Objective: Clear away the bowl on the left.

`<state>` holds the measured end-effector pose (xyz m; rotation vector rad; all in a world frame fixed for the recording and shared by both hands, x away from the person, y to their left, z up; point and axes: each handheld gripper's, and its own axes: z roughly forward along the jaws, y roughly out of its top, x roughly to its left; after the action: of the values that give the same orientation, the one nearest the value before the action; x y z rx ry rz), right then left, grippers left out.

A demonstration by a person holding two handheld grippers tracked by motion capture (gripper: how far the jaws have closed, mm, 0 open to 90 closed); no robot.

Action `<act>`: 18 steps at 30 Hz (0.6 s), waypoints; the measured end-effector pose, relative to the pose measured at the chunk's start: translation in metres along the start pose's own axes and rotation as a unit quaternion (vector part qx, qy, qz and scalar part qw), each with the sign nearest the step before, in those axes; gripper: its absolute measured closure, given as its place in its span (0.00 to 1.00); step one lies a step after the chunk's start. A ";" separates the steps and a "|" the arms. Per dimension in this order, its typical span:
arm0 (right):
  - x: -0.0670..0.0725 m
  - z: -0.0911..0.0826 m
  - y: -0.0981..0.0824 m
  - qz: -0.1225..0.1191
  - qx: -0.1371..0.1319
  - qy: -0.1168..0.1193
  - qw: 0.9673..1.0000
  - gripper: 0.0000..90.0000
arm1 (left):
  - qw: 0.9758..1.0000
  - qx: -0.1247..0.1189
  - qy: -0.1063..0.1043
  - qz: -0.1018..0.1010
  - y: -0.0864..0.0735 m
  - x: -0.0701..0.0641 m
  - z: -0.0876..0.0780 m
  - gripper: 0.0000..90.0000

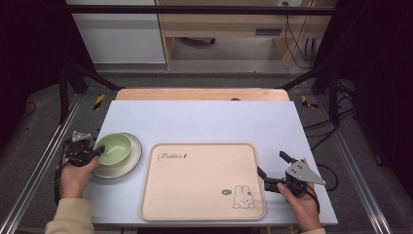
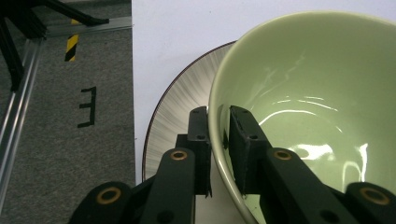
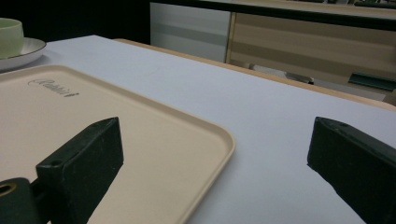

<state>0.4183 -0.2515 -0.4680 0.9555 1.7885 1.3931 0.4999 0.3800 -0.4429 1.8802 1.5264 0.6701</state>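
Your left tool (image 1: 97,151) is clamped on the near-left rim of the green bowl (image 1: 114,147). In the left gripper view one jaw stands outside the wall and the other inside it, with the rim pinched between the two pads (image 2: 245,135). The bowl sits upright on a grey-rimmed saucer (image 1: 135,155), which lies on the bench (image 1: 204,122) at its left side, just beside the left edge of the beige tray (image 1: 202,214).

Note the governing relation: from the held rim, the tray lies to the right of the tool, across the saucer's right edge. The tray's raised rim stands between the bowl and the tray's flat floor. If the bowl is to go onto the tray, the move probably calls for a lift clear of the saucer first, then travel to the right over that rim. A one-sided rim grip may let the bowl tip away from the tool, so keep it level.

Your right tool (image 1: 273,168) is spread wide open and holds nothing. It hangs at the tray's right edge, well apart from the bowl. The left hand (image 1: 75,175) is clearly the nearer one.
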 end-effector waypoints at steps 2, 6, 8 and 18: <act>0.000 0.001 0.000 -0.002 0.001 0.001 1.000 0.04 | 1.000 -0.008 -0.015 -0.022 -0.002 0.002 -0.002 0.91; 0.001 0.000 0.000 -0.001 0.000 0.002 1.000 0.04 | 0.997 -0.030 -0.046 -0.058 -0.003 0.006 -0.005 0.93; 0.001 0.000 0.001 -0.001 -0.001 0.003 1.000 0.04 | 0.997 -0.030 -0.043 -0.056 -0.003 0.005 -0.006 0.93; 0.002 0.000 0.002 -0.005 -0.003 0.007 1.000 0.04 | 0.995 -0.047 -0.038 -0.073 0.001 0.006 -0.017 0.92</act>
<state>0.4179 -0.2494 -0.4664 0.9356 1.7961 1.4003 0.4897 0.3883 -0.4302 1.6866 1.5404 0.5876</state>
